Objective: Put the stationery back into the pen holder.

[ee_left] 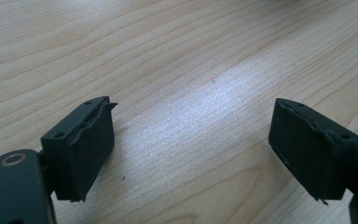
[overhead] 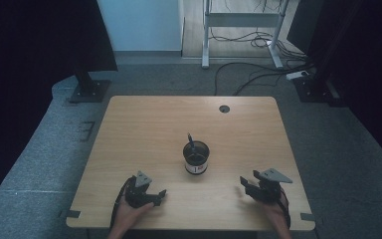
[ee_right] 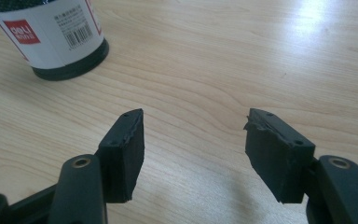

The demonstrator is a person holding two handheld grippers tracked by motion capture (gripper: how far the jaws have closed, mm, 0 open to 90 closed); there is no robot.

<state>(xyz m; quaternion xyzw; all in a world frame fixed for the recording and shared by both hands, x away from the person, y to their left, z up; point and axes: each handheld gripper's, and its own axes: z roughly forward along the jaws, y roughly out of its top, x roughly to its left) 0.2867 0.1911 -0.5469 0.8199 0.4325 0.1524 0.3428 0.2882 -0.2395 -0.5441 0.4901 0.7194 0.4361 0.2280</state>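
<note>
A black mesh pen cup (overhead: 196, 158) with a white label stands near the middle of the wooden table (overhead: 139, 129), and a dark pen (overhead: 191, 142) sticks up out of it. My left gripper (overhead: 162, 194) rests low at the front left, held by a hand. Its jaws stand apart over bare wood, so the left gripper (ee_left: 191, 140) is open and holds nothing. My right gripper (overhead: 244, 184) sits at the front right. In the right gripper view, the right gripper (ee_right: 196, 140) is also open and holds nothing. The cup (ee_right: 51, 37) lies ahead of it, to the upper left.
A round cable hole (overhead: 224, 108) sits near the table's far edge. Beyond the table, on the grey carpet, are a metal desk frame (overhead: 206, 35), loose cables (overhead: 258, 69) and dark stand bases (overhead: 88, 89) at both sides.
</note>
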